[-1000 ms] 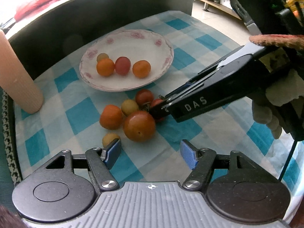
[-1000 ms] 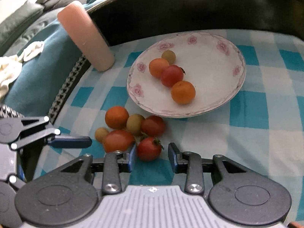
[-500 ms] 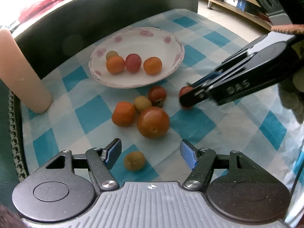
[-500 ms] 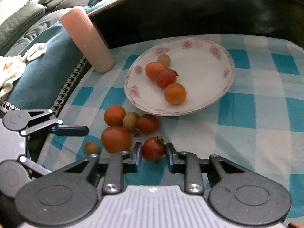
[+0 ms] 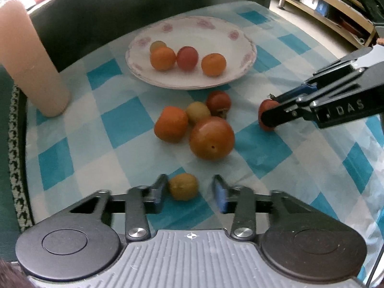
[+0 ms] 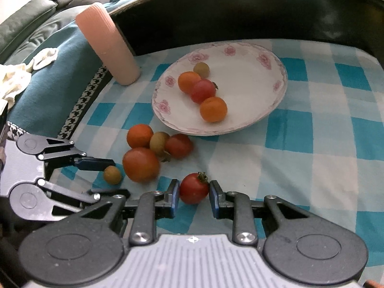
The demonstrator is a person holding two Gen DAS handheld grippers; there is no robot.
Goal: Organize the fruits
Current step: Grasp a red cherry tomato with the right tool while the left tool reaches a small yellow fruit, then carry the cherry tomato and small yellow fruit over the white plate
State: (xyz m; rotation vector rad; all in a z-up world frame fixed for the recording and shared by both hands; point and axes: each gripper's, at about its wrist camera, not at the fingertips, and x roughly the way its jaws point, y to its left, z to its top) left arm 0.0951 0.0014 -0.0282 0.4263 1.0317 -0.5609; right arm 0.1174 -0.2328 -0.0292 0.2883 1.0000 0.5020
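- Our right claw [image 6: 194,195] is clenched on a red tomato [image 6: 194,188], over the cloth short of the plate [image 6: 276,110].
- Our left claw [image 5: 189,192] is released, straddling a small yellow tomato [image 5: 183,186] near the tabletop's near edge.
- To do this well, we should grip gently, carry the red one over the rim, and set it beside the four already there.

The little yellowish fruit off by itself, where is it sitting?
The small yellowish fruit lies on the checked cloth between the left gripper's open fingers, just nearer than the big red tomato.
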